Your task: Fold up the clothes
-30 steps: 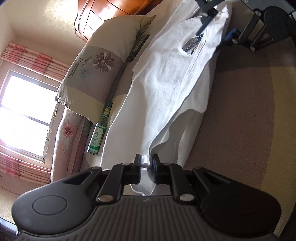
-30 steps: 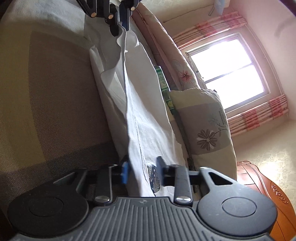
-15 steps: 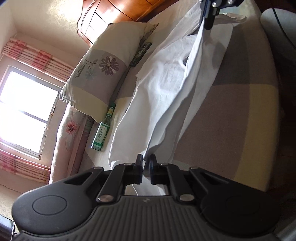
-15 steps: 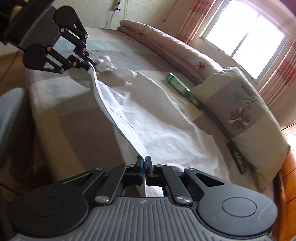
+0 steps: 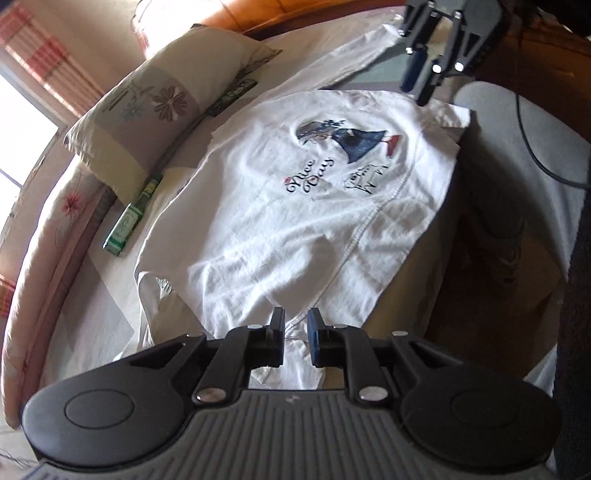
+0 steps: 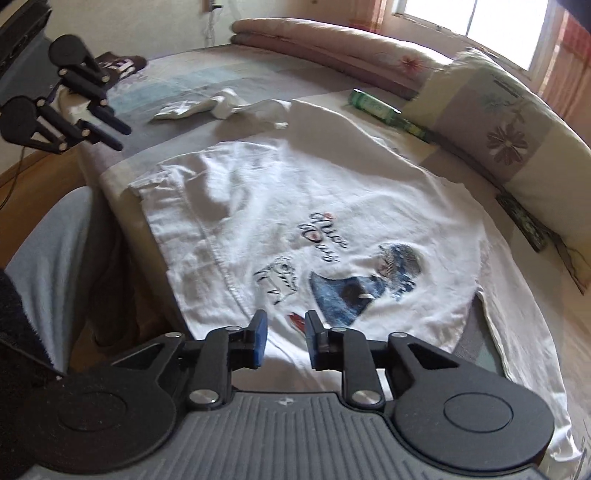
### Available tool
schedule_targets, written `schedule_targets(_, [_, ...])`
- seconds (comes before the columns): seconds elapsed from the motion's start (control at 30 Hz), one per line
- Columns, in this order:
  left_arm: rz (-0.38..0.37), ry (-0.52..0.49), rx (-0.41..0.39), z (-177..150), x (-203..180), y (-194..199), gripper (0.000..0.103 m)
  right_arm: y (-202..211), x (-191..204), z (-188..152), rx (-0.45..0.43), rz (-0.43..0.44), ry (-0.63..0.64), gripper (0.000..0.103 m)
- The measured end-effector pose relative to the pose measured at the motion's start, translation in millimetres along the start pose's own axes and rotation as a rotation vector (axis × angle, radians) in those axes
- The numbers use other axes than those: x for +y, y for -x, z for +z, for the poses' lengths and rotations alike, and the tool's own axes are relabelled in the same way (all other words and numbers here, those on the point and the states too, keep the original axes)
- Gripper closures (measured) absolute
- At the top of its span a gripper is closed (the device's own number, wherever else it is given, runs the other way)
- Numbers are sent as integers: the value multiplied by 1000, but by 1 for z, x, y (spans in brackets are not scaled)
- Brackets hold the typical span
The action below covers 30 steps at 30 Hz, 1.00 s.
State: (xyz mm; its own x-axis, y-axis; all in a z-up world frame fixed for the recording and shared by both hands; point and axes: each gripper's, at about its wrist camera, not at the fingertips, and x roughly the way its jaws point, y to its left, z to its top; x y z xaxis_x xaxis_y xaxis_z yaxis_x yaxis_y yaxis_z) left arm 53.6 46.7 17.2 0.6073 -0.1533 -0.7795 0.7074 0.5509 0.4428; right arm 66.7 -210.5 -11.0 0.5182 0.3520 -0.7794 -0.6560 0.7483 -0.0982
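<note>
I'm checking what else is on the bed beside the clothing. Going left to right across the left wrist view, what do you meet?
Rolled floral quilt → green bottle → flowered pillow → white printed T-shirt → right hand-held gripper, at the top of the picture.

Daylight floods from the window (image 6: 476,22), blown out white; the shirt (image 5: 295,221) glares, both views are soft with motion blur, edges bowed by fisheye.

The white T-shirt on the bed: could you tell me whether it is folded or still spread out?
Spread out. The white T-shirt lies flat on the bed with its print facing up; one side hangs over the edge.
</note>
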Motion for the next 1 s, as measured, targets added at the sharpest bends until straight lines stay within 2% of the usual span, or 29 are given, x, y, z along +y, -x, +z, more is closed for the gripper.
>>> schedule_targets(0.03, [-9, 81, 14, -4, 10, -8, 80, -1, -8, -1, -4, -26, -34, 71])
schedule_targets(0.07, [-18, 163, 28, -7, 20, -16, 70, -1, -17, -5, 3, -43, -77, 70])
schedule_targets(0.13, [-35, 325, 56, -15, 40, -31, 65, -3, -36, -17, 11, -78, -171, 70])
schedule_targets(0.33, [-155, 795, 109, -64, 84, -71, 63, -1, -74, -56, -1, -101, -399, 69])
schedule_targets(0.4, [-205, 960, 127, -82, 97, -82, 64, -2, -78, -62, -8, -91, -425, 67])
schedule_targets(0.47, [-289, 1145, 126, -107, 108, -93, 64, -4, -77, -63, -12, -83, -429, 64])
schedule_targets(0.53, [-328, 1242, 118, -124, 112, -102, 64, -6, -78, -64, -13, -72, -430, 63])
schedule_targets(0.6, [-327, 1271, 105, -134, 112, -108, 64, -9, -78, -65, -14, -57, -434, 62])
schedule_targets(0.73, [-352, 1303, 27, -141, 118, -112, 63, -19, -83, -68, -7, -34, -468, 59])
schedule_targets(0.9, [-416, 1305, -29, -136, 119, -122, 60, -26, -100, -81, -17, -4, -630, 54])
schedule_targets(1.0, [-480, 1311, -53, -137, 110, -122, 60, -27, -111, -93, -21, 32, -746, 52])
